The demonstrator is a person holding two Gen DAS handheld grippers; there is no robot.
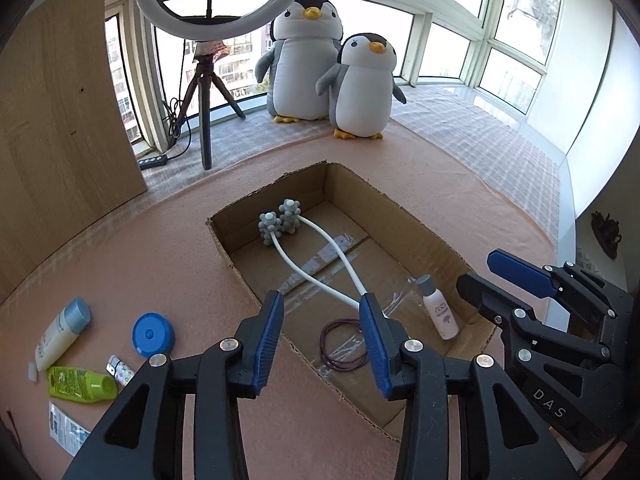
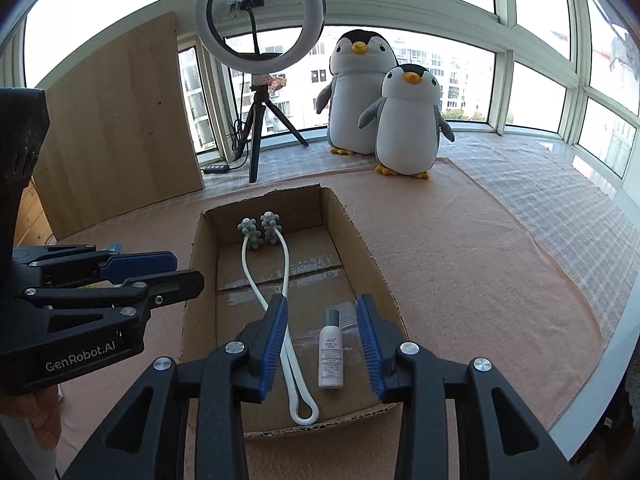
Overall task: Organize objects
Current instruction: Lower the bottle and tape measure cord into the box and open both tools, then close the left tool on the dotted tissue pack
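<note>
Left tongs (image 1: pixel 322 340): wide open, holding nothing, hovering over the near end of the cardboard box (image 1: pixel 224 236) in the left wrist view.
Hair ties (image 1: pixel 344 344): thin purple loops on the box floor right between the pads. Basically weightless and floppy, I'd guess you pinch one strand or it just slips out.
Massager (image 1: pixel 316 268): white looped handle with two knobby grey balls at the far end, already in the box. Looks light and springy, so the thin handle is the place to grab.
Small bottle (image 1: pixel 438 312): lying in the box near its right wall, pale pink with a grey cap.
Stuff left out: white tube (image 1: pixel 62 332), blue lid (image 1: pixel 153 335), green bottle (image 1: pixel 82 383), a small patterned clip thing (image 1: pixel 119 369) and a sachet (image 1: pixel 66 430), all on the pink tabletop (image 1: pixel 152 272) left of the box. Tube and green bottle look like smooth plastic, probably slick, so grip across the body, not the cap. Lid is flat and low, awkward to pinch from above. Sachet is flimsy.
Right tongs (image 2: pixel 322 344): in the right wrist view, also wide open and empty, straddling the small bottle without touching it as far as I can tell.
Small bottle, right view: light and rigid I'd say, mid-body grip is safest since it's round and could roll.
Progress: three things in, five still out, roughly a third done by my count.
</note>
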